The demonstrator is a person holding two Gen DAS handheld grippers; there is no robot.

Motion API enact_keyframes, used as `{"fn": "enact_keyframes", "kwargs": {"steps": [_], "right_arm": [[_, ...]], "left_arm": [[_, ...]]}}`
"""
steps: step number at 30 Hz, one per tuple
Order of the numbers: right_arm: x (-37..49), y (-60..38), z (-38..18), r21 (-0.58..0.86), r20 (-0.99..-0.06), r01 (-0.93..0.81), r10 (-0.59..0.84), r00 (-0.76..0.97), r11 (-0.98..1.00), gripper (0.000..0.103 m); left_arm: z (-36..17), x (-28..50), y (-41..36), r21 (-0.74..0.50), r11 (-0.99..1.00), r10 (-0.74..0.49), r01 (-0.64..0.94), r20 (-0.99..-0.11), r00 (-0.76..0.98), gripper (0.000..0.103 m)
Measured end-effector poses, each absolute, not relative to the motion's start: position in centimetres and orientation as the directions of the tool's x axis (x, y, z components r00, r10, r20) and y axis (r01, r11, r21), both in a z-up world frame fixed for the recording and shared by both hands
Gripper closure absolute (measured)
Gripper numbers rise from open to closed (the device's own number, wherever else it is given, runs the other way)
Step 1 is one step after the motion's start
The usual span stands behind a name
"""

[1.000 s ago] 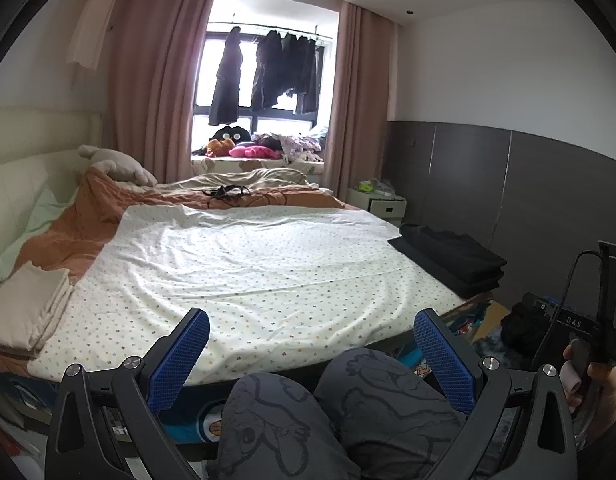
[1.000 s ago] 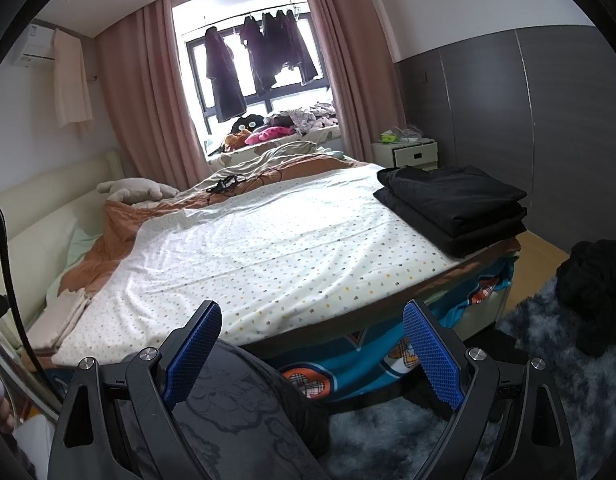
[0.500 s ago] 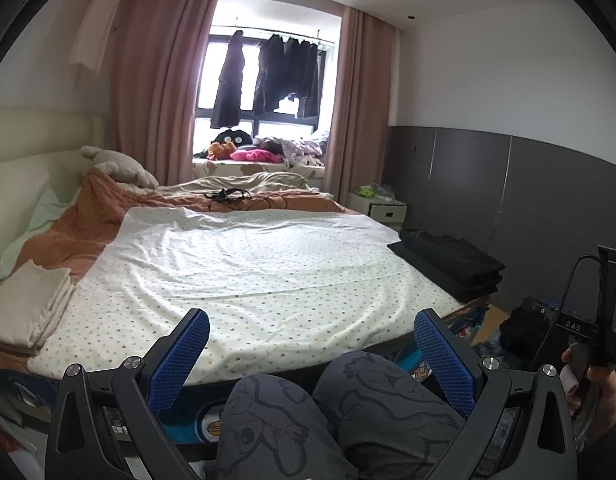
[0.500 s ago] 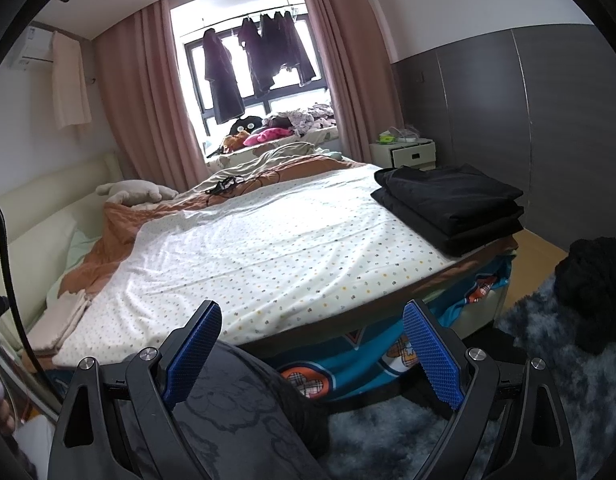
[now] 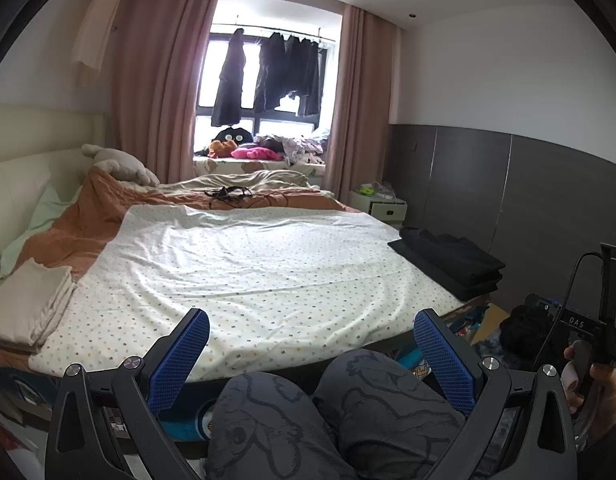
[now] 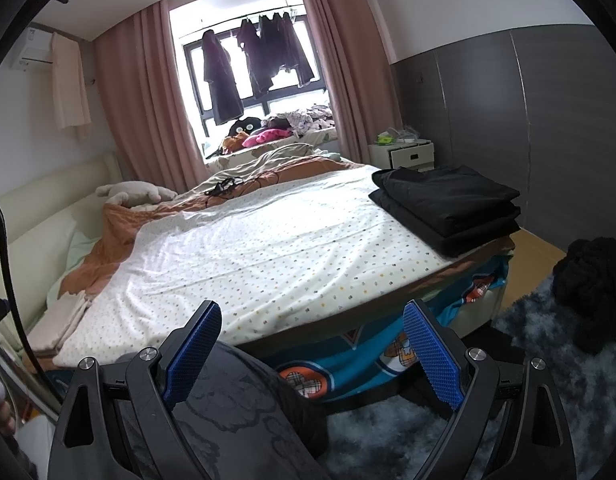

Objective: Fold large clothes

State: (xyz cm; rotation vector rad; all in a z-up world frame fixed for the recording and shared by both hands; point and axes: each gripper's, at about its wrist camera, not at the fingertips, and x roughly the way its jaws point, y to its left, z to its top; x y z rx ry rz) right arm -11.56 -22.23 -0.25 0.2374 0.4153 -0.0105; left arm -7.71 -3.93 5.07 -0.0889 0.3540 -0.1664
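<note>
A stack of folded black clothes [image 5: 452,262] [image 6: 448,208] lies on the right edge of a bed covered by a white dotted sheet [image 5: 247,264] [image 6: 275,248]. A crumpled black garment [image 6: 592,288] [image 5: 528,332] sits on the floor rug to the right. Folded beige cloth [image 5: 25,306] [image 6: 57,322] rests at the bed's near left corner. My left gripper [image 5: 310,330] is open and empty, held above the person's knees short of the bed. My right gripper [image 6: 312,322] is open and empty too, apart from every garment.
The person's knees in grey patterned trousers [image 5: 328,412] fill the foreground. A hand [image 5: 592,384] holds the other gripper at the right. An orange blanket [image 5: 87,216], a plush toy [image 5: 119,164] and cables [image 5: 227,193] lie far on the bed. A white nightstand [image 6: 404,156] stands by the wall.
Both views have tilted up slightly and drawn back a little. Both grippers stay open and nothing on the bed has moved.
</note>
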Motion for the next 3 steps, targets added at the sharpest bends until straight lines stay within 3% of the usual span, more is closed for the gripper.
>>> {"fn": "enact_keyframes", "kwargs": {"steps": [3], "right_arm": [[-11.53, -22.09, -0.21, 0.233, -0.402, 0.066, 0.034, 0.915, 0.97, 0.011]], "left_arm": [[5.12, -7.81, -3.82, -0.111, 0.982, -0.18, 0.151, -0.337, 0.924, 0.001]]}}
